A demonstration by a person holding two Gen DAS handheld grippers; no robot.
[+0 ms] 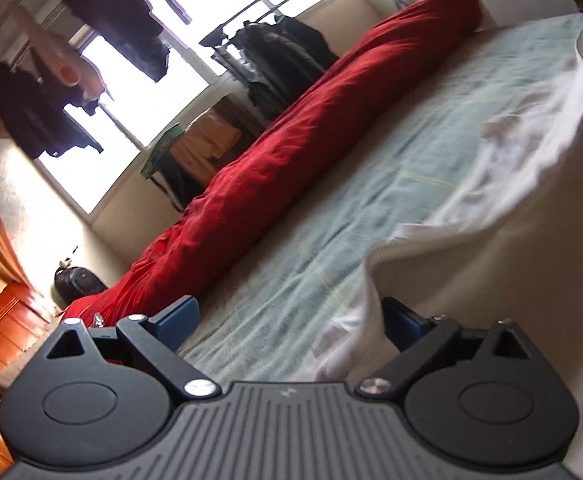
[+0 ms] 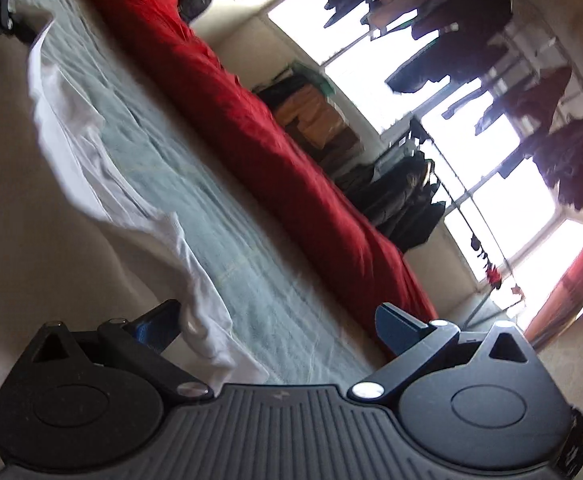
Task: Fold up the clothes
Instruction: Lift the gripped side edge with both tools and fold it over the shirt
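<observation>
Left gripper (image 1: 291,320) spread wide, gripping nothing, white garment (image 1: 511,128) draped over the right fingertip. Right gripper (image 2: 279,328) likewise wide, empty, garment (image 2: 91,152) at frame left on pale green bedsheet (image 2: 231,240). No legible writing.

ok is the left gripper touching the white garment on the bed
Cannot tell. In the left wrist view the white garment drapes over one finger of the open left gripper, but blur hides actual contact.
</observation>
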